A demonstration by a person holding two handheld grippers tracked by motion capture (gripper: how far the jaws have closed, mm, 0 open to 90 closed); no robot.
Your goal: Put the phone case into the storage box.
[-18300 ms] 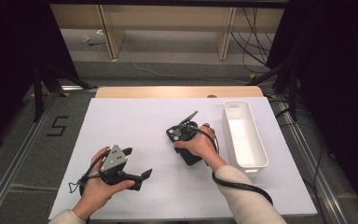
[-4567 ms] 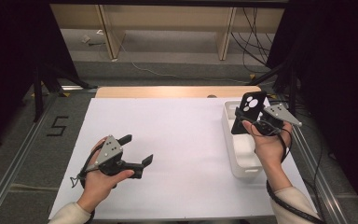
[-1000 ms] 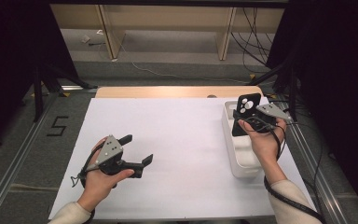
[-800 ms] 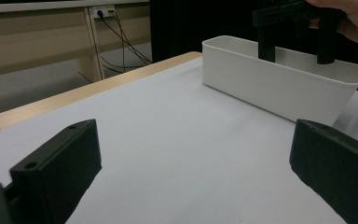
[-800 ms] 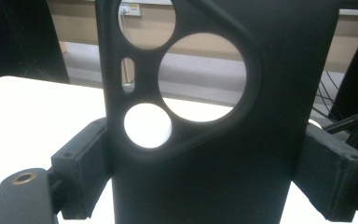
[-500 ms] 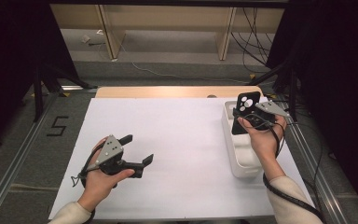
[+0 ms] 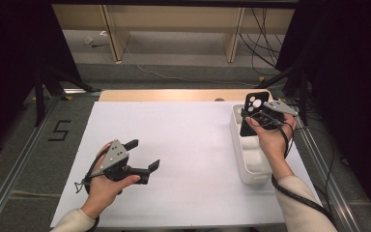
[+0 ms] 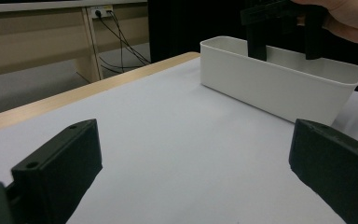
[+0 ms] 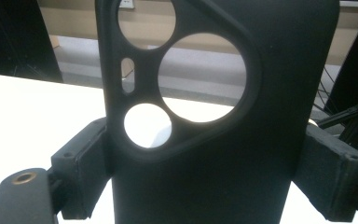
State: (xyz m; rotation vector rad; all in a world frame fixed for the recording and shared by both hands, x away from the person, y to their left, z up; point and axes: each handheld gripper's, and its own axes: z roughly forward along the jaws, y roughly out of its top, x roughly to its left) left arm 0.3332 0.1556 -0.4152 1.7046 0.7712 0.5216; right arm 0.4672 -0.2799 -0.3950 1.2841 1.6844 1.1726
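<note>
Phone case (image 7: 252,112): black, with round camera cut-outs near its top; held upright above the far end of the white bin, clear of the desk. In the right gripper view (image 9: 223,140) it stands close before the camera, and the desk and far shelving show through its holes.
Right gripper (image 7: 260,116): in the person's right hand (image 7: 270,137), raised over the bin; its fingers (image 9: 81,161) are clamped on the two side edges of the phone case.
White bin (image 7: 247,157): long, open-topped, lying along the right edge of the desk; in the left gripper view (image 8: 279,88) the case and right gripper hang above its far rim.
Left gripper (image 7: 142,155): held low over the near left part of the desk in the left hand (image 7: 104,186), well apart from the bin; its fingers (image 8: 58,175) stand wide apart with nothing between them.
Desk (image 7: 183,145): covered with a white sheet, a strip of wood showing at the far edge.
</note>
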